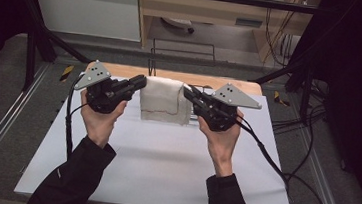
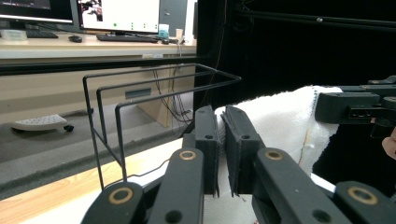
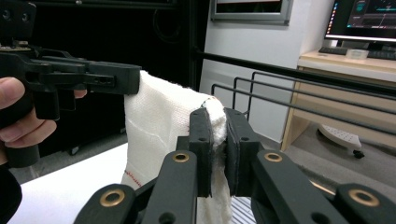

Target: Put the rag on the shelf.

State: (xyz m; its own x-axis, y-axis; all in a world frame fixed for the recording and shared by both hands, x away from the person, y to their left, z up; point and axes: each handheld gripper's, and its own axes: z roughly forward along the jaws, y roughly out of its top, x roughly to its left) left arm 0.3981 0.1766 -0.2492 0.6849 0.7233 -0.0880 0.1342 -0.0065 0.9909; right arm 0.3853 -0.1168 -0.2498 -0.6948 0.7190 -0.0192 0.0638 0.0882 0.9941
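A white towel (image 1: 161, 100) with a thin red line near its lower edge hangs in the air between my two grippers, above the white table (image 1: 163, 160). My left gripper (image 1: 141, 82) is shut on the towel's upper left corner. My right gripper (image 1: 187, 91) is shut on its upper right corner. In the left gripper view the black jaws pinch the towel (image 2: 285, 121) edge at the left gripper (image 2: 222, 140). In the right gripper view the towel (image 3: 159, 121) is clamped in the right gripper (image 3: 218, 140), and the other gripper grips its far corner.
A black wire rack (image 1: 181, 49) stands just beyond the table's far wooden edge (image 1: 171, 75), behind the towel. Black frame bars cross overhead and at both sides. Cables trail from both grippers over the table and off its right side.
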